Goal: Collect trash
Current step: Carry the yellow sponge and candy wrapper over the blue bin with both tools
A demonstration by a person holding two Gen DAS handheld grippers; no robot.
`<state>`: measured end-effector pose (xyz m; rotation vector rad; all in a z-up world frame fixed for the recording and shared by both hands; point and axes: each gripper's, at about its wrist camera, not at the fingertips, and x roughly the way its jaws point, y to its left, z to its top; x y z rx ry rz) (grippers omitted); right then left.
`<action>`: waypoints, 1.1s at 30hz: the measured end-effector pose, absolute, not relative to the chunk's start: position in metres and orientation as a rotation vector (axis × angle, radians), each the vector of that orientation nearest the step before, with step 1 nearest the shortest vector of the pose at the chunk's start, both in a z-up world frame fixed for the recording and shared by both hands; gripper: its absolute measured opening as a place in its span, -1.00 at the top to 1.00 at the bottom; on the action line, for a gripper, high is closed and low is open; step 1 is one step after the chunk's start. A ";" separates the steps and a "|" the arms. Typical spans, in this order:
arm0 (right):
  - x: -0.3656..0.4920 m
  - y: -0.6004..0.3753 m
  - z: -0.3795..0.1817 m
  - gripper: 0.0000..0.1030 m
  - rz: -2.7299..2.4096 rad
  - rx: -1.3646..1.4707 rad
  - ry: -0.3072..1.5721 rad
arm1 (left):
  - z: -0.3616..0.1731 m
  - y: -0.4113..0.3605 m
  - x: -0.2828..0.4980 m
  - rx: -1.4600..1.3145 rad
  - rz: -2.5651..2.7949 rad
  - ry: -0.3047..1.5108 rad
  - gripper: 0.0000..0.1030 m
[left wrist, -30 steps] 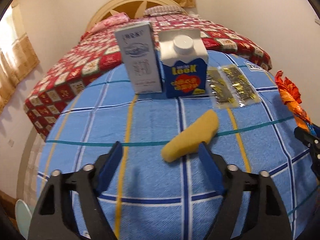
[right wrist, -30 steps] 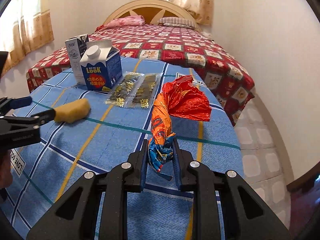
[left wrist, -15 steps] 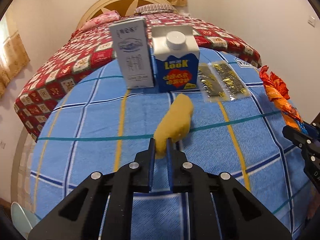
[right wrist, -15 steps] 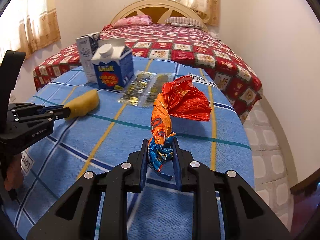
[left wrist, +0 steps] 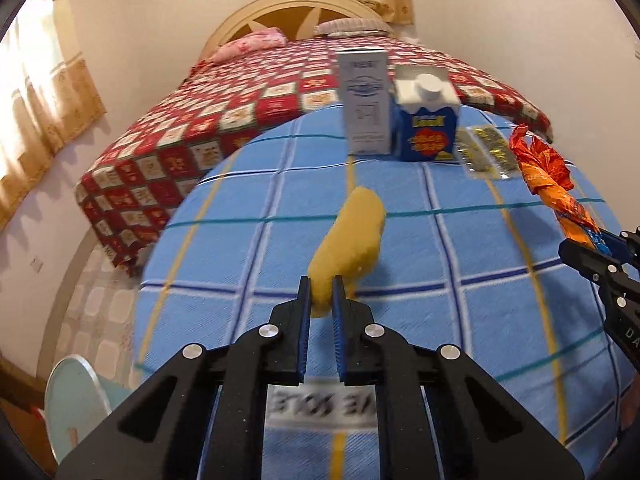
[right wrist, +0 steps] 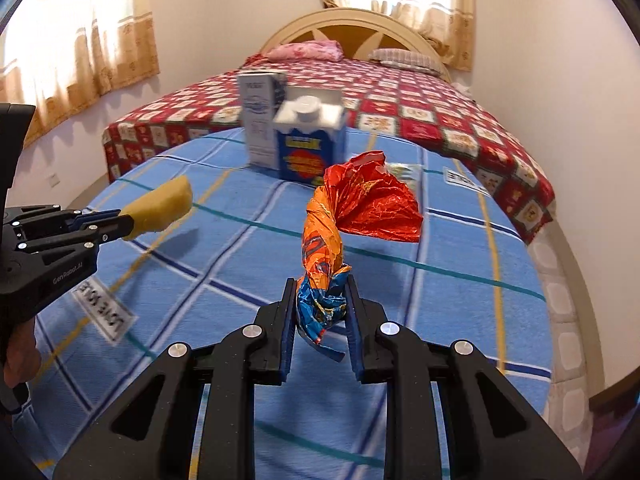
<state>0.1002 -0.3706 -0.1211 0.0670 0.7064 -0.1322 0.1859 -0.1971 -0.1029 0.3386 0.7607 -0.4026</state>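
My left gripper (left wrist: 319,294) is shut on one end of a yellow sponge-like piece (left wrist: 352,236) and holds it above the blue checked tablecloth (left wrist: 440,264); it also shows in the right wrist view (right wrist: 160,208). My right gripper (right wrist: 320,304) is shut on the twisted blue end of an orange-red foil wrapper (right wrist: 360,208), held above the cloth; the wrapper also shows in the left wrist view (left wrist: 548,176). A white carton (left wrist: 366,100), a blue carton (left wrist: 426,120) and a clear foil packet (left wrist: 484,152) stand or lie at the table's far side.
A bed with a red patterned cover (left wrist: 248,120) lies just beyond the table. A pale blue bin or stool (left wrist: 76,400) sits on the floor at lower left. White labels lie on the cloth (right wrist: 106,312). Tiled floor to the right (right wrist: 568,320).
My left gripper closed on the yellow piece and lifted it off the cloth. My right gripper kept hold of the wrapper and both pulled back slightly from the cartons.
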 end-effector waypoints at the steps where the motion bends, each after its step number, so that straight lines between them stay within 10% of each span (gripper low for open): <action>1: 0.100 -0.365 -0.121 0.56 -0.122 0.066 0.704 | -0.102 -0.189 0.183 0.333 -0.394 0.761 0.80; 33: 0.102 -0.207 -0.112 0.56 0.137 -0.081 0.670 | -0.087 -0.016 0.129 0.266 -0.150 0.732 0.80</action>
